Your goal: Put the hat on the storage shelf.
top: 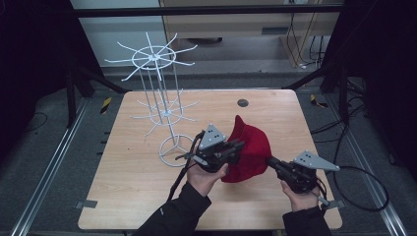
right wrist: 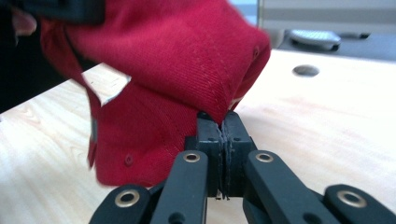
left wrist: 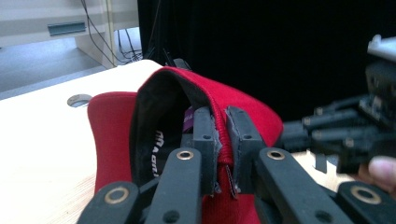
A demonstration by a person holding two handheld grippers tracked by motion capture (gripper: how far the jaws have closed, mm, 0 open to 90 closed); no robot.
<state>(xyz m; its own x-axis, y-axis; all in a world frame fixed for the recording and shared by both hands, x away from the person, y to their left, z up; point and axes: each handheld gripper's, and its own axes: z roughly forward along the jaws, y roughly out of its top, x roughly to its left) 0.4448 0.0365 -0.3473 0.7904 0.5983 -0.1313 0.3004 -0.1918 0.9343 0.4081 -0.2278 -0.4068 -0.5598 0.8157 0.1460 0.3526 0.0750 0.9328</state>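
Observation:
A red cap [top: 251, 147] is held up off the wooden table [top: 147, 187] between both grippers. My left gripper [top: 239, 146] is shut on the cap's edge; in the left gripper view its pads [left wrist: 205, 128] pinch the red rim [left wrist: 222, 140], with the dark lining [left wrist: 154, 116] showing beside them. My right gripper [top: 270, 161] comes in from the right. In the right gripper view its jaws [right wrist: 223, 128] are pressed together on a fold of the cap's red cloth [right wrist: 187, 56]. The right gripper [left wrist: 299, 135] also shows at the right of the left gripper view.
A white wire display rack [top: 162, 98] with radiating hooks stands on a ring base [top: 174, 150] at the table's back left, close to my left hand. A round grommet hole [top: 242, 103] sits near the far edge. Cables trail off to the right.

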